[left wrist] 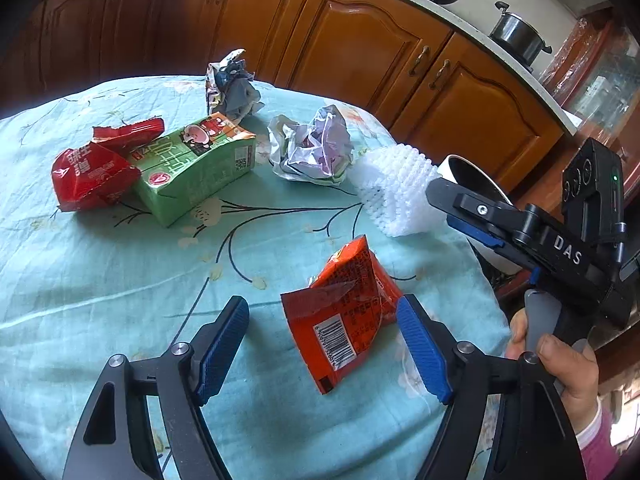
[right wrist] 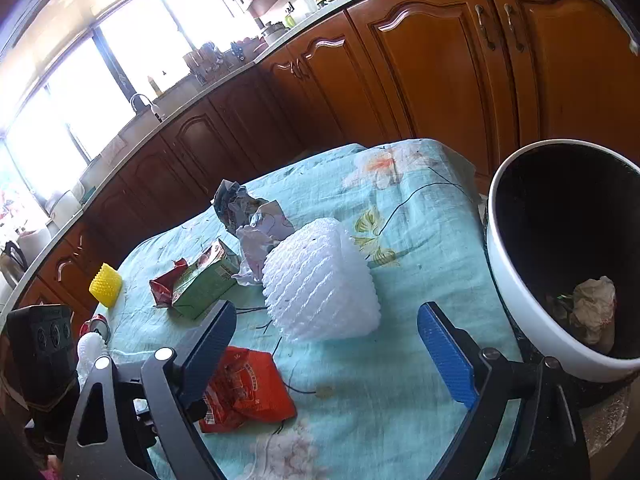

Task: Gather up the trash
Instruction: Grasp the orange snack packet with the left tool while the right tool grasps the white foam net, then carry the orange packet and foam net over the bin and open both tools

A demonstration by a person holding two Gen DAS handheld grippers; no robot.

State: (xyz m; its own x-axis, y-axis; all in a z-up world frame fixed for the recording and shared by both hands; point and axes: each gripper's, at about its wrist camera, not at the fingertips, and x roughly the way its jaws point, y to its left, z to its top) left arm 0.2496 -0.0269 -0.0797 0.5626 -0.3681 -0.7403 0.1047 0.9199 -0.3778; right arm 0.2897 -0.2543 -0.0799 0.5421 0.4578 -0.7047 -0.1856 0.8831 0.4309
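Note:
Trash lies on a table with a light blue cloth [left wrist: 100, 280]. My left gripper [left wrist: 322, 344] is open just above the cloth, its jaws on either side of an orange snack packet [left wrist: 344, 316], which also shows in the right wrist view [right wrist: 248, 392]. My right gripper [right wrist: 326, 348] is open and empty, with a white foam net [right wrist: 320, 280] just ahead of it. Farther off lie a green drink carton [left wrist: 196, 164], red wrappers [left wrist: 90, 176] and two crumpled paper balls [left wrist: 310, 146] [left wrist: 232, 84]. A white bin [right wrist: 520, 280] with crumpled paper [right wrist: 592, 308] inside stands at the table's right edge.
Brown kitchen cabinets [left wrist: 360, 48] run behind the table. A yellow foam net [right wrist: 105, 284] and a drink can [right wrist: 96, 326] lie near the table's far left edge in the right wrist view. A pot [left wrist: 518, 34] stands on the counter.

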